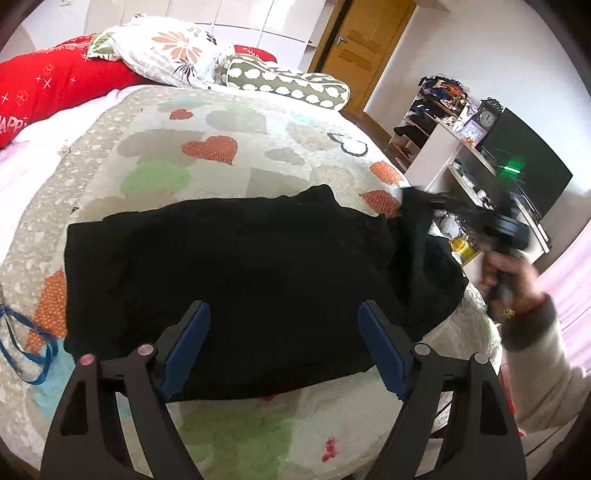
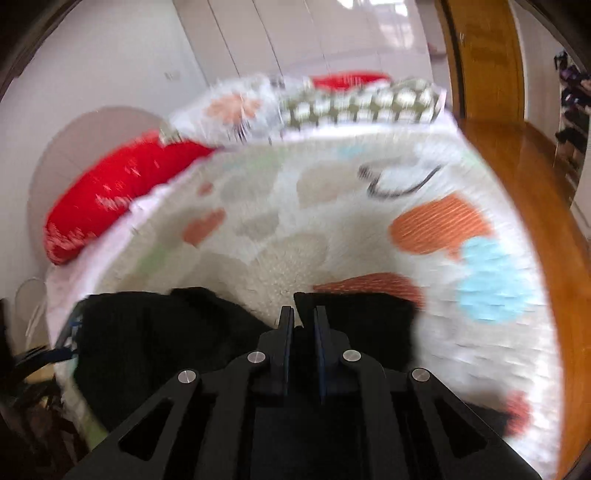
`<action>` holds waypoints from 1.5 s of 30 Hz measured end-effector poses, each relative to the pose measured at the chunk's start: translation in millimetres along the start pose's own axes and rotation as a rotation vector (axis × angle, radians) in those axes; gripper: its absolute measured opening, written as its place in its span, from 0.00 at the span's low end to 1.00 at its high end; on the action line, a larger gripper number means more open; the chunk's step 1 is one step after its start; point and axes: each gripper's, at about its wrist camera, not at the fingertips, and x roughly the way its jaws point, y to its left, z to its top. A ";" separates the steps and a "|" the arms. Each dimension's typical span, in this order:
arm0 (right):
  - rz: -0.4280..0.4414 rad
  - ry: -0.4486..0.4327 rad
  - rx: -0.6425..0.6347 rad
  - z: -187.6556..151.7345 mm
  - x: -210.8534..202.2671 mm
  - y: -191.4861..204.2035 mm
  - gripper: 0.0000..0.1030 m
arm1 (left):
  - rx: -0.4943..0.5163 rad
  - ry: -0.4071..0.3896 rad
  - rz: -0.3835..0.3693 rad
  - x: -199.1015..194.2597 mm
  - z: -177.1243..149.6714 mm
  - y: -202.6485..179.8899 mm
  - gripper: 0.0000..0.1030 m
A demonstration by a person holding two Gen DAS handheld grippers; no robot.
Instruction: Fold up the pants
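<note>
Presently: left gripper (image 1: pixel 284 343) fingers spread above black pants (image 1: pixel 229 280) on bed (image 1: pixel 229 122); right gripper (image 2: pixel 303 325) fingers pinching pants edge.

Bedspread (image 1: pixel 258 155) beyond pants (image 1: pixel 236 288) open; pillows (image 1: pixel 166 48) at far end.

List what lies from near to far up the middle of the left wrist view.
left gripper, open → black pants lying on the heart-print blanket → green dotted pillow → white wardrobe doors.
</note>
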 end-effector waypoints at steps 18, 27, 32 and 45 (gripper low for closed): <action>-0.164 0.022 0.201 -87.2 -105.2 -89.6 0.37 | -0.041 0.017 -0.024 10.0 -4.9 -0.4 0.80; 0.160 0.010 -0.163 -13.3 -6.1 51.5 0.49 | -0.117 -0.019 0.047 4.1 -4.0 26.3 0.80; 0.215 0.122 -0.249 4.0 82.5 101.5 0.51 | -0.167 -0.029 0.076 -3.4 -10.6 46.9 0.80; 0.096 0.152 -0.266 33.5 155.7 108.7 0.02 | -0.213 -0.016 0.074 2.2 -29.4 68.6 0.80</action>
